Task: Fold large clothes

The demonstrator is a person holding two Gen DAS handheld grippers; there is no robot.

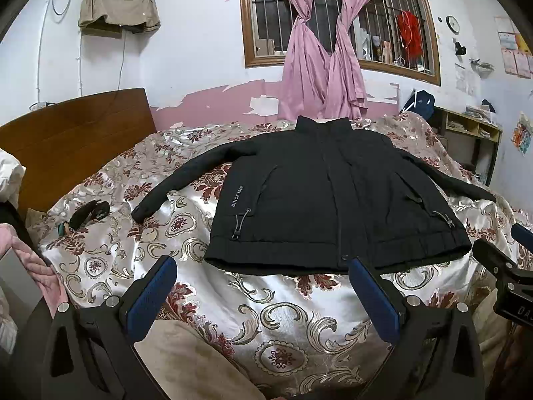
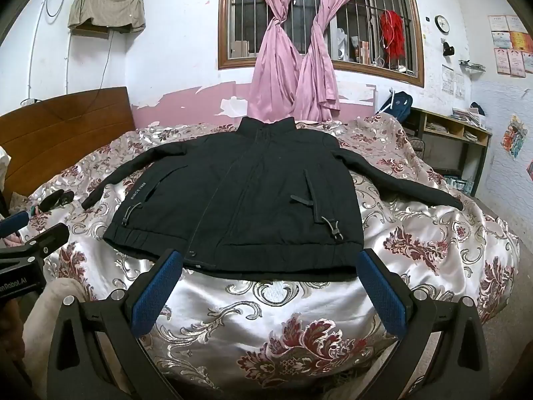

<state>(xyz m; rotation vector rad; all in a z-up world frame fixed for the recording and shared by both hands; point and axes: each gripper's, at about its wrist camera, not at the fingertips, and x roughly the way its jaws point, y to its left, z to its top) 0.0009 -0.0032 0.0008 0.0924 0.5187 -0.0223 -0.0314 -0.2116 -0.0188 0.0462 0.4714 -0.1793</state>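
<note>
We hold the left gripper [image 1: 261, 275] and right gripper [image 2: 269, 266] spread wide, empty, near the hem of the black jacket [image 2: 233, 193], which lies flat on the floral bedspread [image 2: 283, 316]. Only the right view shows the wall certificates [image 2: 509, 50].

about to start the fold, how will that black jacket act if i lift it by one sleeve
The black jacket will probably go floppy: it lies flat with both sleeves limp. It looks padded, so likely bulky yet fairly light. On the shiny bedspread it may slide rather than stay put.
</note>
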